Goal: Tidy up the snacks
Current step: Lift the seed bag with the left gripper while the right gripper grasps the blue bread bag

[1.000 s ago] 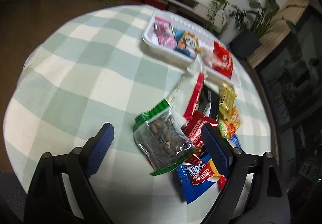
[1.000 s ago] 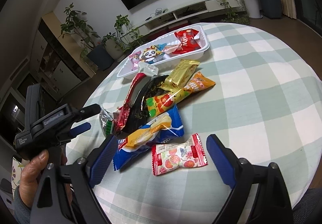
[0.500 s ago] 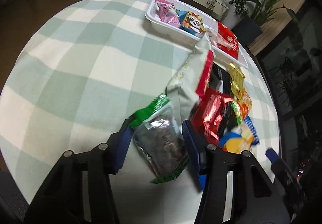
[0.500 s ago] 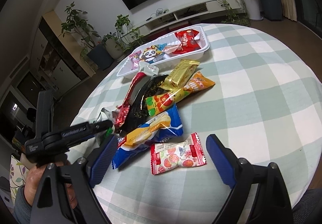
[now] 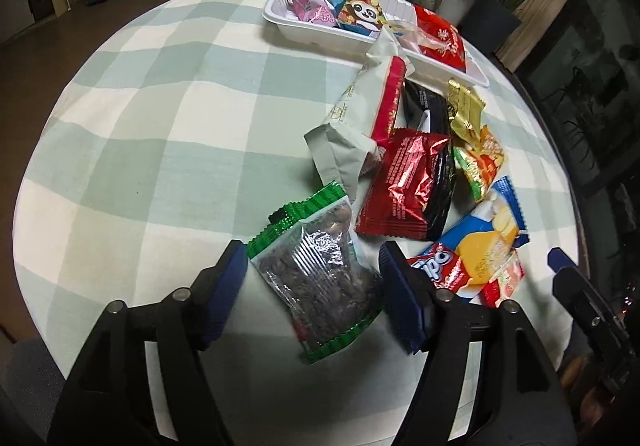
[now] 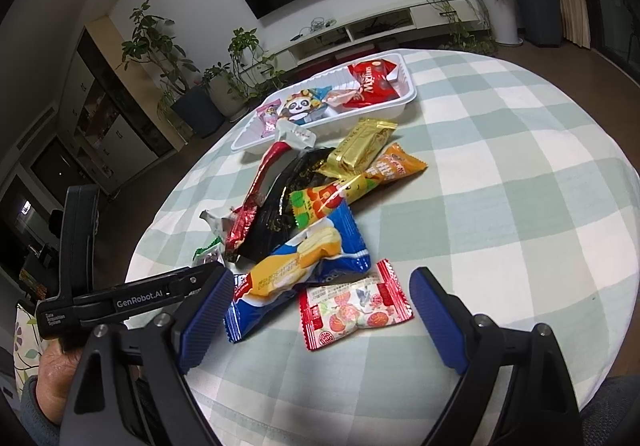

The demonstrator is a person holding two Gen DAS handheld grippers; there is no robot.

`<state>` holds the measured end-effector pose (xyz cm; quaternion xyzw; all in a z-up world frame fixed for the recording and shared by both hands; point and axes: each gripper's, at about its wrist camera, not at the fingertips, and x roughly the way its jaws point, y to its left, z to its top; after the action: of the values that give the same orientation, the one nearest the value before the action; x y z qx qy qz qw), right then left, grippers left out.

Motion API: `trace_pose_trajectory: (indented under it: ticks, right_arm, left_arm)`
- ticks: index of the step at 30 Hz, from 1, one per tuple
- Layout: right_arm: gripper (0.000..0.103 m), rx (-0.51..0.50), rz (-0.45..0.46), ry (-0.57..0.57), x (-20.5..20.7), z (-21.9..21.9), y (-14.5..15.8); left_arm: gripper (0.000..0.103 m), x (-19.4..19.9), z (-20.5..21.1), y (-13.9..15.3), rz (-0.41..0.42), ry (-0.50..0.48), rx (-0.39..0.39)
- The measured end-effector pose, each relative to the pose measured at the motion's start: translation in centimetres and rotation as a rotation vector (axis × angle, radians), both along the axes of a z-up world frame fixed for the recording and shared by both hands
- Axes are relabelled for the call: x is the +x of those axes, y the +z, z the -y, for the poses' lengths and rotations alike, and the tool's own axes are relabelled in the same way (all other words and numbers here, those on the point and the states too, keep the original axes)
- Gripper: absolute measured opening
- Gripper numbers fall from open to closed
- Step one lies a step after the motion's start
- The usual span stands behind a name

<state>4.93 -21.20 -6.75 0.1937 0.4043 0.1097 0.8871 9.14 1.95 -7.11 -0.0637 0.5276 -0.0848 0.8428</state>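
Note:
My left gripper (image 5: pixel 314 266) is shut on a clear packet with green ends (image 5: pixel 320 278), its blue pads pressing both sides. A heap of snack packets lies beyond it: a red foil one (image 5: pixel 404 181), a white-and-red one (image 5: pixel 360 113), a blue one (image 5: pixel 484 242). The white tray (image 5: pixel 280 19) at the far side holds several snacks. My right gripper (image 6: pixel 320 290) is open and empty over a red strawberry candy packet (image 6: pixel 354 312). The blue packet (image 6: pixel 304 262) lies just left of it. The tray (image 6: pixel 408 101) is also in the right wrist view.
The round table has a green-and-white checked cloth (image 5: pixel 160 125). A gold packet (image 6: pixel 360 145) and an orange one (image 6: pixel 380 173) lie near the tray. Potted plants and a TV cabinet stand beyond the table edge.
My left gripper moved forward and closed on the green-ended packet. The right gripper stayed open and barely moved.

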Motion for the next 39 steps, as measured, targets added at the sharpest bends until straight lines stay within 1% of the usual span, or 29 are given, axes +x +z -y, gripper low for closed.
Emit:
trace_pose_trajectory:
  ticks: [3,5,6,8,9,11,12,14,16,18,21,24,25,27,30,32,36,39]
  right_arm:
    - [0.092,-0.004,0.005,0.000,0.0,0.0,0.0]
    - [0.092,-0.007,0.005,0.001,0.0,0.0,-0.1]
    - [0.092,-0.007,0.006,0.003,0.0,0.0,-0.1]
    - [0.091,-0.010,0.011,0.006,-0.1,-0.1,0.0]
    - [0.090,-0.015,0.013,0.009,-0.1,-0.1,0.0]
    - [0.088,-0.022,0.012,0.019,0.0,-0.2,0.0]
    - [0.086,-0.025,0.011,0.025,0.0,-0.3,0.1]
    - [0.083,-0.031,0.005,0.043,0.0,-0.7,0.2]
    - [0.078,-0.020,-0.011,0.063,-0.1,-1.2,0.2]
    - [0.077,0.018,-0.028,0.082,-0.4,-1.7,0.2]
    - [0.072,0.077,-0.070,0.134,-0.4,-3.3,0.0]
    - [0.068,0.106,-0.106,0.173,0.0,-5.0,-0.1]
    - [0.068,0.112,-0.133,0.176,0.5,-5.5,-0.4]
    - [0.066,0.102,-0.180,0.157,1.1,-6.0,-0.9]
    - [0.065,0.122,-0.246,0.106,2.3,-5.7,-2.0]
    - [0.065,0.143,-0.270,0.070,2.9,-5.4,-2.6]
    - [0.065,0.202,-0.287,-0.013,3.6,-4.2,-3.0]
    - [0.065,0.213,-0.284,-0.077,4.1,-3.3,-3.0]
  left_arm:
    - [0.066,-0.3,0.3,-0.2,0.018,-0.035,0.036]
    - [0.059,-0.6,0.6,-0.2,0.030,-0.053,0.077]
    - [0.057,-0.7,0.6,-0.2,0.033,-0.057,0.088]
    - [0.049,-1.0,0.4,-0.3,0.044,-0.070,0.101]
    - [0.047,-1.0,0.3,-0.3,0.048,-0.073,0.105]
    - [0.039,-1.2,-0.2,-0.3,0.055,-0.086,0.103]
    - [0.038,-1.4,-0.3,-0.2,0.060,-0.096,0.110]
    - [0.031,-1.9,-0.8,-0.2,0.070,-0.117,0.115]
    - [0.030,-2.4,-1.0,-0.2,0.080,-0.133,0.119]
    - [0.028,-3.0,-1.5,-0.1,0.083,-0.141,0.109]
    - [0.026,-3.5,-2.3,0.0,0.083,-0.142,0.081]
    - [0.025,-3.8,-2.8,0.1,0.087,-0.144,0.058]
    - [0.025,-3.9,-2.9,0.2,0.088,-0.147,0.054]
    - [0.025,-4.2,-3.2,0.2,0.092,-0.151,0.042]
    - [0.025,-4.4,-3.6,0.2,0.098,-0.153,0.019]
    - [0.025,-4.4,-3.7,0.2,0.100,-0.153,0.010]
    - [0.025,-4.5,-3.8,0.3,0.104,-0.160,-0.014]
    - [0.025,-4.5,-3.8,0.2,0.104,-0.162,-0.024]
